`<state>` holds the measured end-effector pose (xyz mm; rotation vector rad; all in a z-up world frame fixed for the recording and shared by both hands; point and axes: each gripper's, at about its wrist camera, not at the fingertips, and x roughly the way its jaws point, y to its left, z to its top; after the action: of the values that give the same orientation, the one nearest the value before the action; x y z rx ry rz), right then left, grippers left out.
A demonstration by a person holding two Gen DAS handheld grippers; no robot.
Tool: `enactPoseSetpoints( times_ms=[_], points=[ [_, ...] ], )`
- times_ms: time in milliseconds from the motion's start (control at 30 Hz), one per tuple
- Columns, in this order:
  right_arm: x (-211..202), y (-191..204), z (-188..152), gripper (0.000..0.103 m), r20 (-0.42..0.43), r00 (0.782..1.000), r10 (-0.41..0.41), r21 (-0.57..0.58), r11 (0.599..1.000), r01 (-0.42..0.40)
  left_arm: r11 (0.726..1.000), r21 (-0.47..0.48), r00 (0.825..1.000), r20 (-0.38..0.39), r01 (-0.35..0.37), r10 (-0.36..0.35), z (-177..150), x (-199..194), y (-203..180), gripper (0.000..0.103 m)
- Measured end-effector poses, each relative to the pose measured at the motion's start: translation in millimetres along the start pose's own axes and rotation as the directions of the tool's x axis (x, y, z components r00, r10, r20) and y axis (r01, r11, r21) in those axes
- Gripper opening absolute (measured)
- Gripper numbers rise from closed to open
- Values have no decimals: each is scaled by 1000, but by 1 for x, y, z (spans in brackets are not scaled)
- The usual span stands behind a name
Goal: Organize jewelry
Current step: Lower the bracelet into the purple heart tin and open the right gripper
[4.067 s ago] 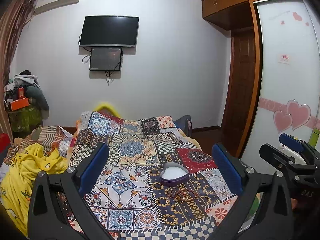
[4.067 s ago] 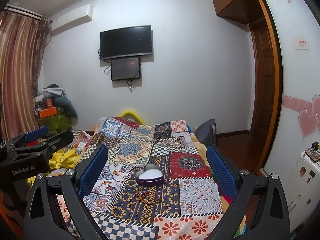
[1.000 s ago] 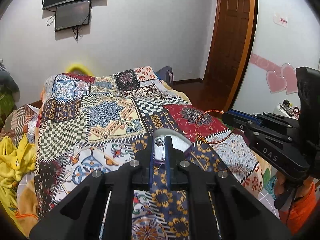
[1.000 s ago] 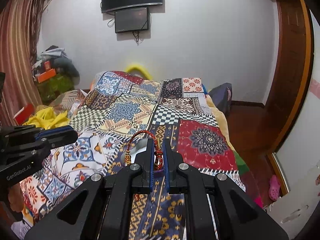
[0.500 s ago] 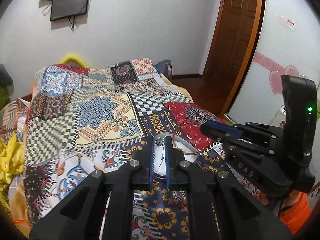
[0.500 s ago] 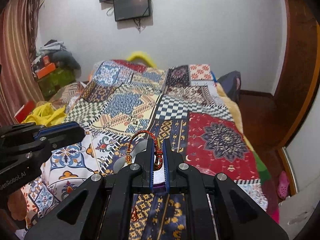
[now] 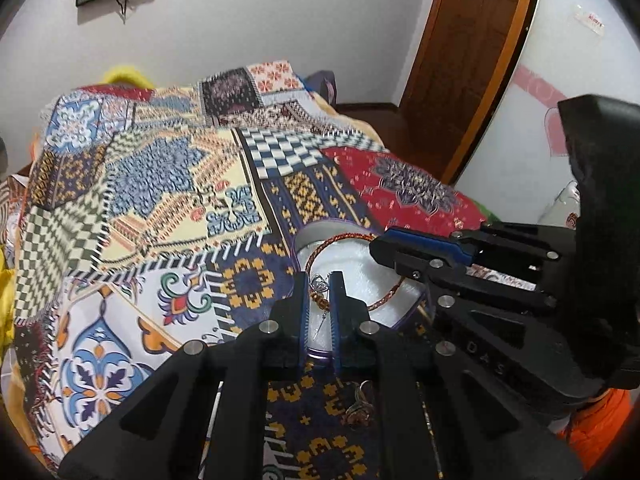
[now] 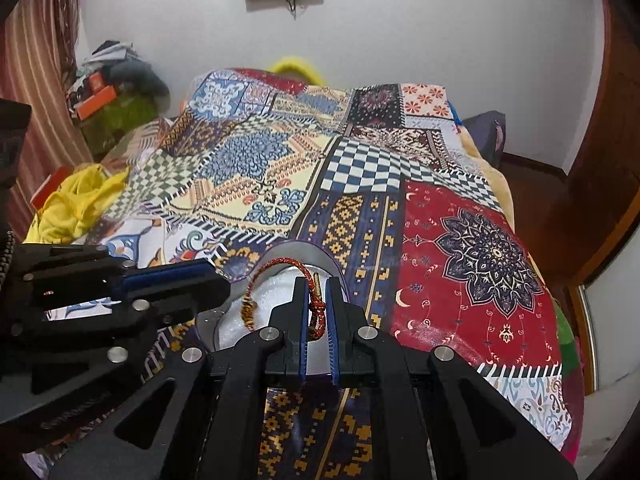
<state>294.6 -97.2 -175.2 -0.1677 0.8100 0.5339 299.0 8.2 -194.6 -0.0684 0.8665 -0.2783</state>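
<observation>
Nearest in the left wrist view, a small gold-coloured ring (image 7: 360, 402) lies loose on the patchwork bedspread (image 7: 152, 184), at about 6 o'clock from the heart-shaped purple box with the white cushion (image 7: 362, 276). Just above it the left gripper (image 7: 321, 285) is pinched tight on a thin silver chain with a small pendant (image 7: 320, 282), and the chain dangles straight down between the fingers, right over the near edge of the cushion.

Now the right gripper (image 8: 317, 294): pressed together on the red-and-gold braided cord bracelet (image 8: 280, 268), its loop arching up and out towards 10 o'clock, the beaded knot hanging over the white cushion. From the left wrist view the loop sprawls across the box from 12 round to 4 o'clock.

So both pieces hang directly above the box, and it reads as a straight drop. The right looks marginally more central; the left sits at the rim, so its chain could slip outside.
</observation>
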Motion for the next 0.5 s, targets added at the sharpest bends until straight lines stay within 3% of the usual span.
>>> enactPoseSetpoints(
  times_ms=[500],
  points=[
    [6,-2,-2,10,-47,999,0,-21,1000,-1,1000,12,999,-48,-7,8,-3,12,1,8]
  ],
)
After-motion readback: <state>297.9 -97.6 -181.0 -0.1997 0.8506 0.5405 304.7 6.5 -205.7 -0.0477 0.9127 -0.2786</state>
